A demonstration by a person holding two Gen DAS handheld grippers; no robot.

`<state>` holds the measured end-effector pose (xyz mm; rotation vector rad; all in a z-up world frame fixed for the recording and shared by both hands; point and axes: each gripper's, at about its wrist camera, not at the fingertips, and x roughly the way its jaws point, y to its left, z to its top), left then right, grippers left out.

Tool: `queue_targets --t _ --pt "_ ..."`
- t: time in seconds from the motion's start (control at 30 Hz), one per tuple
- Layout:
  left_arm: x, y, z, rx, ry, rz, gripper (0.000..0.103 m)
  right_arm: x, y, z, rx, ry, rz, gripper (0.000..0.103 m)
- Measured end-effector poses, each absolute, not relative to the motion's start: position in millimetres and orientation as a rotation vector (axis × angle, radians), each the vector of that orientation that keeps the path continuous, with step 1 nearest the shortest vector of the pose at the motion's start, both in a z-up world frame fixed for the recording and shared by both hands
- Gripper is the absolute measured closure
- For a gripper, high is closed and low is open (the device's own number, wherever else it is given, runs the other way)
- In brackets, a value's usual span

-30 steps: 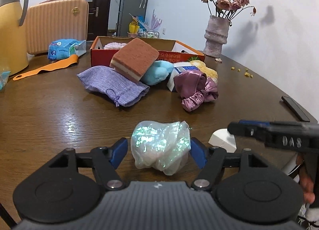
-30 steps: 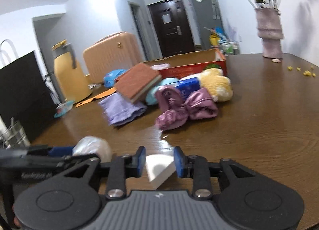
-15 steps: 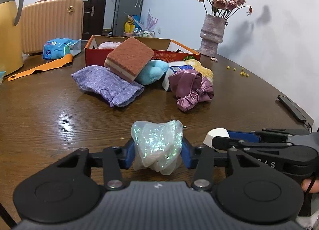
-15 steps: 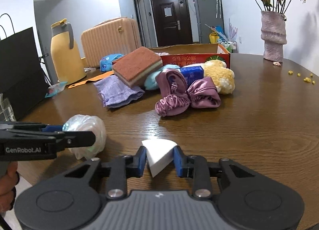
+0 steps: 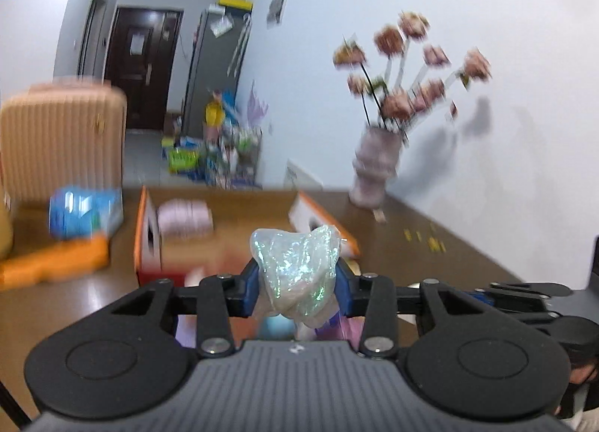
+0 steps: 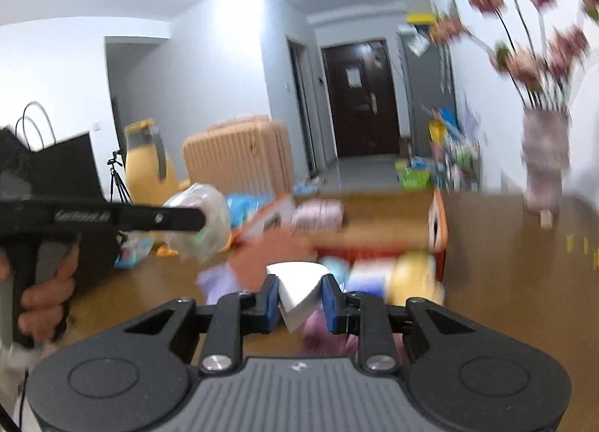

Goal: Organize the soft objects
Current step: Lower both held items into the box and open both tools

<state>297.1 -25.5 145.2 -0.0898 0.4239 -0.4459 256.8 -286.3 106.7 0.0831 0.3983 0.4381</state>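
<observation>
The left gripper [image 5: 297,284] pinches an iridescent crumpled ball [image 5: 297,273] between its 2 blue pads; its jaws have just been closing, and the shiny film bulges above and below them. The ball is held in the air above the brown table [image 5: 430,267], in front of the open cardboard box [image 5: 148,233] with orange walls. From the right wrist view the same ball [image 6: 204,222] shows at the tip of the left gripper [image 6: 202,218], with a hand [image 6: 45,301] wrapped around the black handle.

The right gripper [image 6: 299,299] clamps a white wedge sponge [image 6: 297,288] between its blue pads; these jaws have also just been closing. The sponge is clear of the table, its curved edge up and its point hanging below the pads.

Behind and below both grippers lies the blurred pile of soft things: a brown sponge block [image 6: 273,256], a yellow plush item [image 6: 411,276], a lilac pouch [image 6: 215,282] and pink satin fabric [image 6: 322,323]. Inside the box sits a pale pink folded item [image 5: 183,216], possibly a cloth; motion blur makes it hard to tell. A blue packet [image 5: 86,215] and an orange strip [image 5: 52,261] lie left of the box. A vase of dried roses [image 5: 378,170] stands at the far right by the wall, and a peach suitcase [image 5: 61,143] stands at the far left.
</observation>
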Motion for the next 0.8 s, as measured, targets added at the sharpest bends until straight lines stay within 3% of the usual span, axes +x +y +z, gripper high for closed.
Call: queue_targets --t 0.17,0.33,0.67,0.73,0.8 --pt "400.3 -49.8 192.9 -0.047 0.426 -0.398 0.063 347.6 -299.1 167.3 0.05 0.351 0.438 0.079" --pt "514.0 -80.7 177.6 -0.018 0.562 -0.354 0.063 463.7 -296.8 183.8 0.029 0.435 0.386 0.079" --pt "677.4 -101.7 50.0 -0.087 0.903 -0.206 0.059 649.3 -266.3 68.4 -0.087 0.767 0.214 0.078" --pt "686.2 -99.9 40.6 -0.103 0.914 -0.195 0.041 659.7 -260.8 54.7 -0.116 0.809 0.198 0.075" --pt "688.3 -99.5 36.6 -0.097 0.914 -0.212 0.031 667.5 -256.4 46.2 -0.142 0.84 0.174 0.072"
